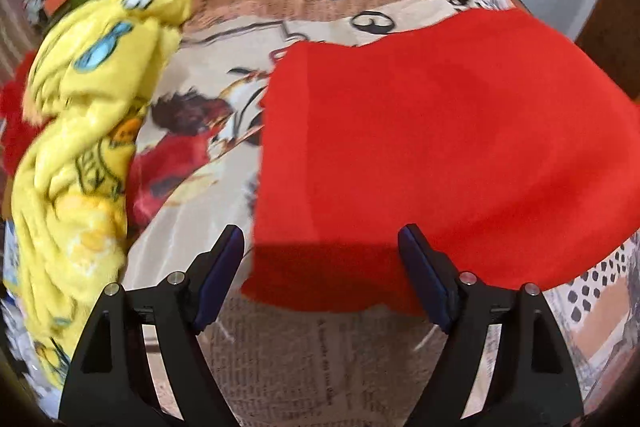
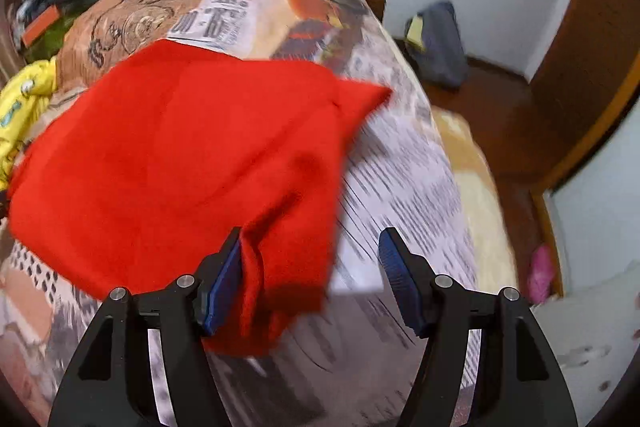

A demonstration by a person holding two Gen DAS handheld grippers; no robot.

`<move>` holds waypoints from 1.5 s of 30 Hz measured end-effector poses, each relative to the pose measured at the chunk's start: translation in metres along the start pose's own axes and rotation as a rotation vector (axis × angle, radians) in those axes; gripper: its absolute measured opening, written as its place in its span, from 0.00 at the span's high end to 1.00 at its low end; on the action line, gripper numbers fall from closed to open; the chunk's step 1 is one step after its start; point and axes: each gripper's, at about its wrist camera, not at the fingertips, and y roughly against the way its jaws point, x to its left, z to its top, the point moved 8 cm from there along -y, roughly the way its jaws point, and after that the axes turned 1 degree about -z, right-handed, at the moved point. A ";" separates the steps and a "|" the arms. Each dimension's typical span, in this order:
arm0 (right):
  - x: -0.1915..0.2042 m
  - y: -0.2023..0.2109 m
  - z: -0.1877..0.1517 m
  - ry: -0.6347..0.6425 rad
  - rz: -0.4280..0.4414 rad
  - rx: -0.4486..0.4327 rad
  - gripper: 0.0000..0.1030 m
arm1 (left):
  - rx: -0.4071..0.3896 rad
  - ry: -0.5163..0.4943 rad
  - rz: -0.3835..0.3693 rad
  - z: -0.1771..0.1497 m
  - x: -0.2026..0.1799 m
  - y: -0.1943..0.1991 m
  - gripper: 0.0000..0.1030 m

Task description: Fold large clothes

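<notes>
Both the left gripper [image 1: 320,279] and the right gripper [image 2: 310,279] stand released, jaws apart over the near edge of the red garment [image 1: 420,147], which lies mid-frame on the patterned bedspread [image 1: 320,359], apparently laid flat for folding

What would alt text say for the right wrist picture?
A red garment lies spread on a bed covered by a printed bedsheet, its near corner between the open fingers of the right gripper. A crumpled yellow blanket sits at the left edge.
</notes>
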 end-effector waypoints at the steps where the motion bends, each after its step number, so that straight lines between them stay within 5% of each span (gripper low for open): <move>1: -0.007 0.000 -0.004 -0.033 0.015 0.011 0.39 | 0.004 0.015 0.010 -0.002 0.006 0.000 0.22; 3: -0.019 0.003 -0.009 -0.070 0.016 0.013 0.39 | -0.002 0.034 0.040 -0.007 0.019 0.001 0.21; 8: -0.046 0.012 -0.019 -0.033 -0.179 0.030 0.39 | -0.021 0.090 0.050 -0.012 0.040 0.009 0.18; 14: -0.045 0.047 -0.003 -0.078 -0.098 -0.040 0.38 | -0.086 0.138 0.128 -0.004 0.056 0.034 0.19; 23: 0.029 0.068 0.041 -0.020 0.081 -0.139 0.36 | -0.083 0.280 -0.262 -0.007 0.022 0.061 0.19; 30: 0.054 0.033 0.033 -0.043 0.163 -0.075 0.36 | 0.041 0.471 -0.559 -0.024 -0.008 0.029 0.19; 38: 0.039 0.023 0.012 -0.053 0.130 -0.015 0.36 | 0.016 0.598 -0.720 -0.004 -0.020 0.003 0.19; 45: -0.013 0.038 0.005 -0.141 0.122 -0.046 0.36 | -0.032 0.603 -0.696 0.028 -0.023 -0.011 0.20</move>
